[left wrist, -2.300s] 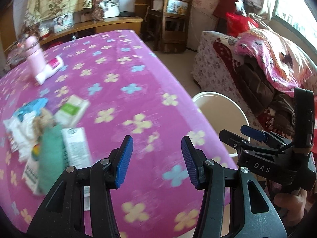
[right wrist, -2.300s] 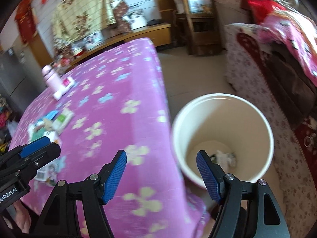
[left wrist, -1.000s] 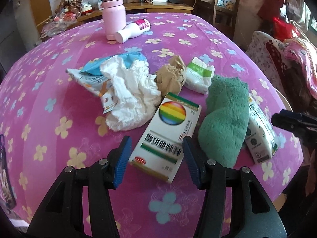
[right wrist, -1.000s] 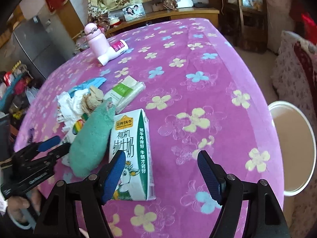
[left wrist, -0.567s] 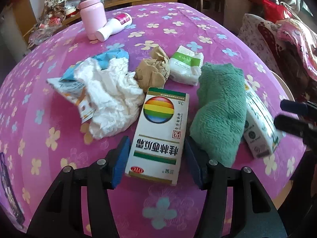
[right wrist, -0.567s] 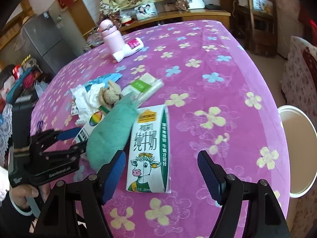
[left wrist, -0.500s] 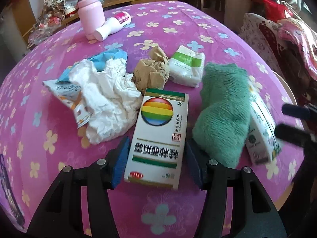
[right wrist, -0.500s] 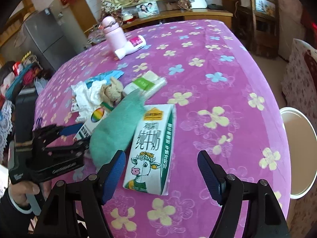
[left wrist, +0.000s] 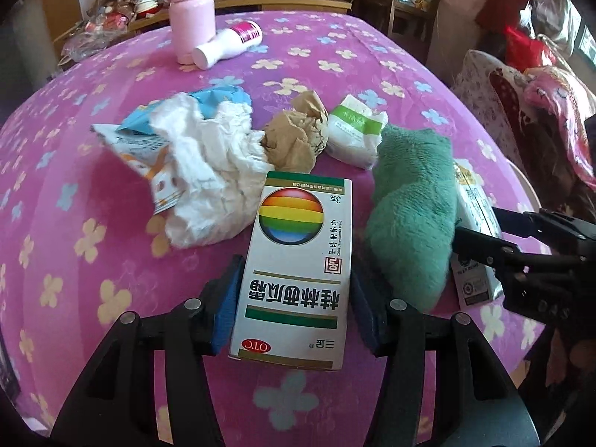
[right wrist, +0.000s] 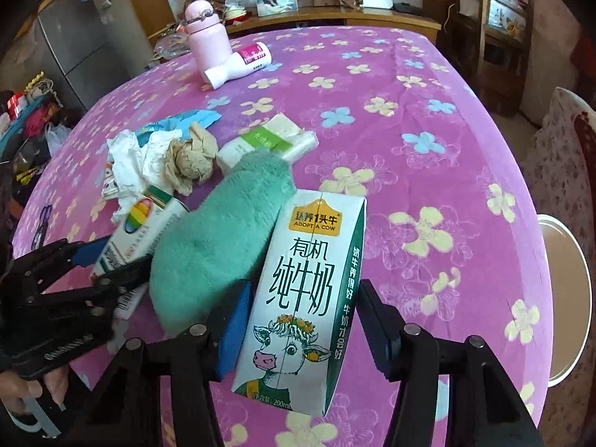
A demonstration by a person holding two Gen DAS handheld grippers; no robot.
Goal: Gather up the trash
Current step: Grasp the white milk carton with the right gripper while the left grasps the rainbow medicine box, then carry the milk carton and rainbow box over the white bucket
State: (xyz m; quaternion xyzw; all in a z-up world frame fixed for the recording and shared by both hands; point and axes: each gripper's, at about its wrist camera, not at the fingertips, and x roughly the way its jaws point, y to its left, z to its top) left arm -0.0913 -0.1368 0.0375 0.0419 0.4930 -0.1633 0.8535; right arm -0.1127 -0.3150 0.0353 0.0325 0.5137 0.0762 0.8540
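Observation:
On the purple flowered table [right wrist: 409, 93] lies a pile of trash. My left gripper [left wrist: 295, 266] has its jaws closing on a white medicine box [left wrist: 294, 216] with a rainbow ball; both blue pads lie against its long sides. The jaws of my right gripper [right wrist: 304, 283] are closing on a milk carton [right wrist: 309, 246] printed with a cow, and the pads touch both of its sides. A green fluffy cloth [left wrist: 413, 205] lies between box and carton. From the right wrist, the left gripper [right wrist: 126, 251] straddles the box [right wrist: 156, 219].
Behind the box lie crumpled white tissue [left wrist: 208, 171], a brown paper ball [left wrist: 294, 141], a green-and-white tissue pack [left wrist: 354, 130] and a torn blue wrapper [left wrist: 219, 97]. A pink flask [left wrist: 192, 7] and a toppled white bottle [left wrist: 227, 46] stand farther back. A white bin [right wrist: 570, 298] sits beside the table.
Both grippers have moved forward and down: the medicine box now sits between the left jaws, the milk carton between the right. The right jaws have narrowed onto the carton.

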